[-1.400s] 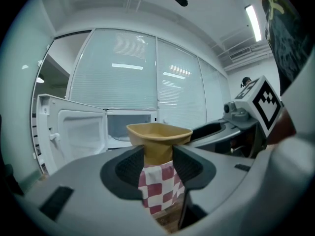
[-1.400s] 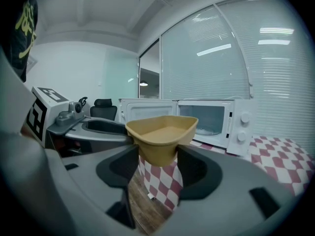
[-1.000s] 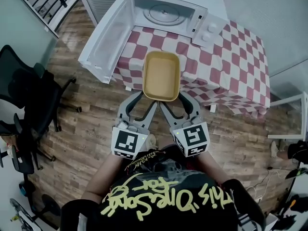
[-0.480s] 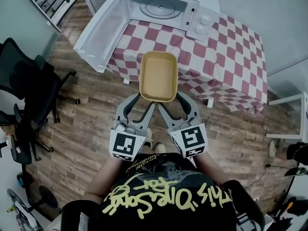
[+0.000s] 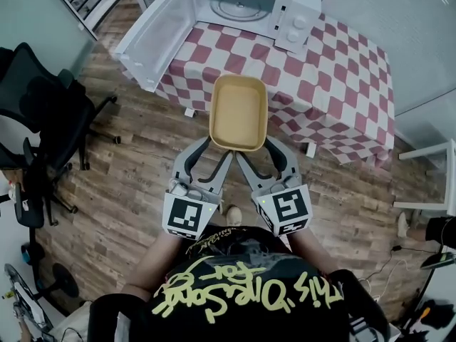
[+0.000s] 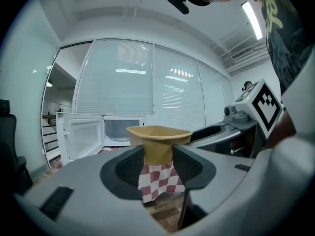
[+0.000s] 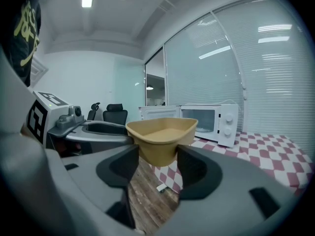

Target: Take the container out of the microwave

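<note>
The left gripper [image 5: 219, 149] and right gripper [image 5: 256, 149] are both clamping their fingers on the tan rectangular plastic container [image 5: 239, 111], holding it aloft over the red-checked bench [image 5: 335, 84] edge, six o'clock from the open white microwave [image 5: 246, 4].

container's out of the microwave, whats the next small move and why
Probably carry the container a little forward and lower it onto the table. The left gripper and right gripper each clamp a near corner of it. It hangs in the air over the table's near edge, partly above the floor, and the microwave stands open and empty, so setting it down seems all that is left.
</note>
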`<move>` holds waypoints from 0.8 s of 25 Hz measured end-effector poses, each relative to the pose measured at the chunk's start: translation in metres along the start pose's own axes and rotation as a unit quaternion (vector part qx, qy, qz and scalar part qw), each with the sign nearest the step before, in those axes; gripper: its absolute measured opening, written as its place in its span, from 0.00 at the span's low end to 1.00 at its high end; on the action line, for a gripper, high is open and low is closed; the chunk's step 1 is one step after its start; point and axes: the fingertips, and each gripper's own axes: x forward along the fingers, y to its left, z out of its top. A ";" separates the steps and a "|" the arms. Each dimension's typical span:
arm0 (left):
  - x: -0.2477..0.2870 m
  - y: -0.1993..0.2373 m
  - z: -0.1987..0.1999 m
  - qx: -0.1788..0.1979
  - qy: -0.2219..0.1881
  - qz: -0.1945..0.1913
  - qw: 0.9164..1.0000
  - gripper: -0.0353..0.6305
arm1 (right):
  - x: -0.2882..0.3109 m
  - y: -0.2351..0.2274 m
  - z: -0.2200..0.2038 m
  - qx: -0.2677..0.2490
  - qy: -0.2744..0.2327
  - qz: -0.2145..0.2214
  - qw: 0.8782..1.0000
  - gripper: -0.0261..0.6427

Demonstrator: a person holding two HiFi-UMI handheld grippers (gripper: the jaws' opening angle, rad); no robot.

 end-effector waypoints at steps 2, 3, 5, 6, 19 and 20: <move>-0.006 -0.006 0.001 -0.005 -0.006 0.005 1.000 0.33 | -0.007 0.004 -0.002 0.002 0.002 0.004 1.000 0.41; -0.009 -0.008 0.001 -0.005 -0.007 0.006 1.000 0.33 | -0.010 0.006 -0.003 0.002 0.003 0.007 1.000 0.41; -0.016 -0.013 0.002 -0.001 -0.009 0.008 1.000 0.33 | -0.016 0.010 -0.004 0.002 0.000 0.011 1.000 0.41; -0.018 -0.014 0.002 0.002 -0.010 0.009 1.000 0.33 | -0.018 0.012 -0.005 0.002 -0.002 0.013 1.000 0.41; -0.039 -0.026 0.005 -0.007 -0.023 0.023 0.999 0.33 | -0.037 0.026 -0.002 -0.013 -0.014 0.020 1.000 0.41; -0.039 -0.027 0.006 -0.005 -0.024 0.023 0.999 0.33 | -0.038 0.026 -0.001 -0.013 -0.016 0.020 1.000 0.41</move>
